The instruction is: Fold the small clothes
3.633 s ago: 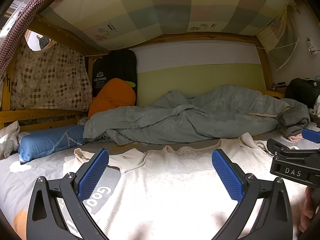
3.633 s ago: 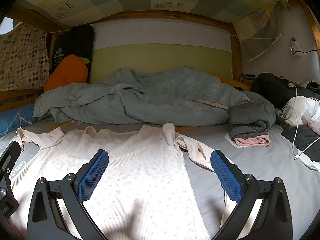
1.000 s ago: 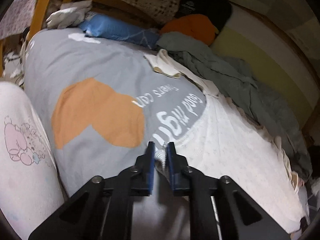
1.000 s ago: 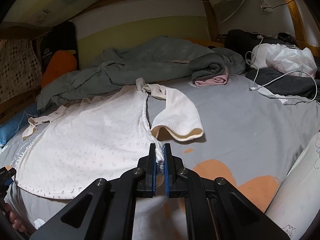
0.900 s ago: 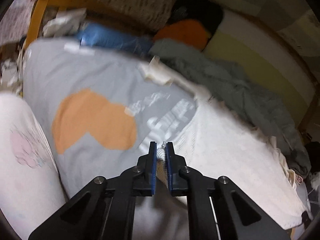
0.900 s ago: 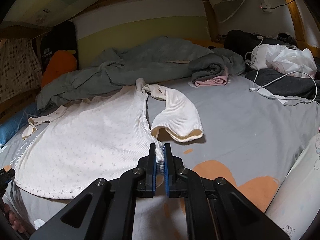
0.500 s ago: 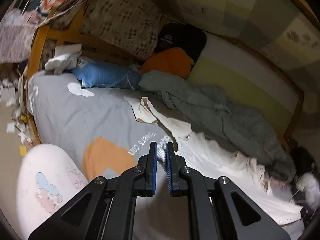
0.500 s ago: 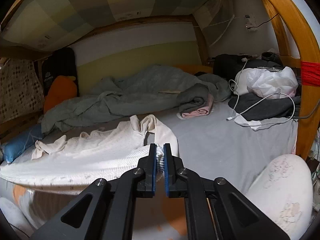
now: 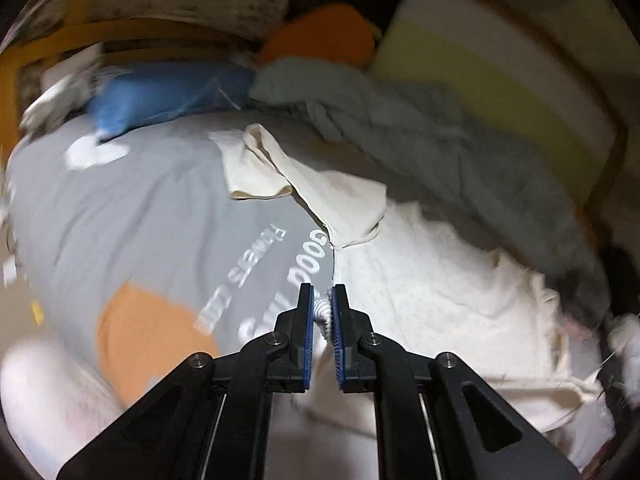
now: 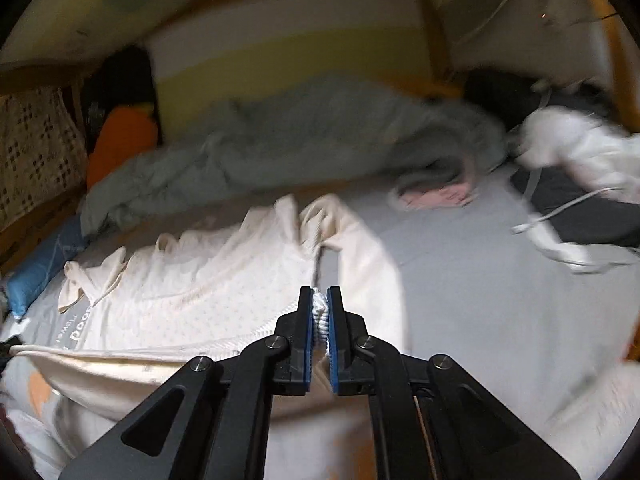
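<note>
We have the left claw [image 9: 322,312] pinched tight on one hem corner of the cream top [image 9: 432,288], and the right claw [image 10: 320,314] pinched just as tight on the other corner — a little bunch of ribbed hem shows between each pair of blue pads. The top lies across the middle of both views, its hem lifted off the bed sheet [image 9: 140,216] and stretched between our claws, while the neck end and both sleeves rest on the sheet toward the upper part of the frame.

To do this step well, we judge that we should keep the hem taut and level, carry both corners forward together toward the neckline, and lay them down so the edges meet squarely — if one claw leads, the fold will skew. The sleeve [image 10: 360,248] lying loose beside the body in the right view may want tucking in.

The grey sheet carries white lettering and an orange patch. A rumpled green duvet [image 10: 304,140] lies across the upper centre, a blue pillow [image 9: 168,92] and an orange cushion [image 9: 324,36] at upper left in the left view, and a white cable [image 10: 560,216] at the right edge.
</note>
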`<state>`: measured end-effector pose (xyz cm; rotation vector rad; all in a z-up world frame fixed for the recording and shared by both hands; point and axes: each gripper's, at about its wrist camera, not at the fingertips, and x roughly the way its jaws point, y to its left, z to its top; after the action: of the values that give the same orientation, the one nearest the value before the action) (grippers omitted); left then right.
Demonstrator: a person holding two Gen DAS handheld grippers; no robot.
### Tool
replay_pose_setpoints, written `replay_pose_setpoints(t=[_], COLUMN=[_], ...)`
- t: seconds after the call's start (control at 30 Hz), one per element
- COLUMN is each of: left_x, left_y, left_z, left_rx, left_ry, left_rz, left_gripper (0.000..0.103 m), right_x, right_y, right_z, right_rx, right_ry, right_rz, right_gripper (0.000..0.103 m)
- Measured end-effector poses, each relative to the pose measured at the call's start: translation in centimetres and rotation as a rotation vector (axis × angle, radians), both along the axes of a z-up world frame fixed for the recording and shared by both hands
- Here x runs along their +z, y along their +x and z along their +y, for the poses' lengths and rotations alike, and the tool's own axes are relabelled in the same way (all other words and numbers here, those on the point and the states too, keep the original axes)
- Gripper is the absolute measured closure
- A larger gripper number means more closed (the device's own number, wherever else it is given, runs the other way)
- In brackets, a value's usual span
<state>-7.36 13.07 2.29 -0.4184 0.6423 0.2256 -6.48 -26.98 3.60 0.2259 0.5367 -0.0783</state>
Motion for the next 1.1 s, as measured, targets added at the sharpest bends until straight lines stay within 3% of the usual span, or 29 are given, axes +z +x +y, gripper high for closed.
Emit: replay_pose_setpoints(t=[0.1, 0.23, 0.3, 0.5, 0.53, 0.57, 0.6, 0.63, 0.67, 0.7, 0.83, 0.9, 1.03, 1.1], left_x=[-1.0, -2.9, -4.0, -5.3, -5.5, -5.5, -5.2, -4.7, -4.0, -3.2, 0.0, 0.6, -1.4, -3.5], left_y=[4.9, 9.9, 11.6, 14.0, 14.1, 14.3, 14.0, 13.6, 12.9, 12.1, 9.2, 9.0, 10.2, 11.4], left_z=[0.6, 0.1, -0.4, -0.7, -0.6, -0.5, -0.6, -0.6, -0.6, -0.6, -1.4, -2.3, -4.0, -4.4], left_rx=[-0.030, -0.047, -0.047, -0.063, -0.061, -0.062, -0.067, -0.070, -0.076, -0.090, -0.181, -0.259, -0.320, -0.307], left_ry=[-0.009, 0.053, 0.090, 0.141, 0.154, 0.167, 0.188, 0.203, 0.218, 0.231, 0.276, 0.287, 0.298, 0.314], left_rz=[0.089, 0.166, 0.210, 0.229, 0.222, 0.203, 0.168, 0.130, 0.086, 0.042, -0.113, -0.117, 0.017, 0.139], left_gripper=[0.095, 0.095, 0.095, 0.090, 0.090, 0.082, 0.072, 0.065, 0.053, 0.046, 0.035, 0.032, 0.032, 0.032], right_x=[-0.4, -1.9, -2.9, -5.3, -5.7, -6.0, -6.3, -6.4, -6.3, -6.0, -3.9, -2.8, -2.5, -3.4], right_y=[5.9, 12.4, 14.2, 17.8, 18.0, 18.1, 18.1, 17.7, 17.3, 16.7, 14.3, 13.9, 13.8, 13.8], right_z=[-0.5, -0.2, 0.3, 1.6, 1.5, 1.4, 1.1, 0.5, -0.1, -0.8, -2.2, -1.8, 0.9, 2.7], right_rx=[0.054, 0.092, 0.102, 0.103, 0.091, 0.073, 0.052, 0.027, 0.000, -0.025, -0.063, 0.019, 0.240, 0.315], right_ry=[0.025, -0.020, -0.045, -0.087, -0.091, -0.095, -0.095, -0.090, -0.080, -0.061, -0.039, -0.053, -0.107, -0.154], right_rz=[0.104, 0.195, 0.219, 0.250, 0.250, 0.247, 0.245, 0.244, 0.234, 0.206, 0.084, 0.076, 0.142, 0.194], right_gripper=[0.097, 0.097, 0.097, 0.097, 0.095, 0.088, 0.071, 0.045, 0.032, 0.020, 0.020, 0.020, 0.020, 0.020])
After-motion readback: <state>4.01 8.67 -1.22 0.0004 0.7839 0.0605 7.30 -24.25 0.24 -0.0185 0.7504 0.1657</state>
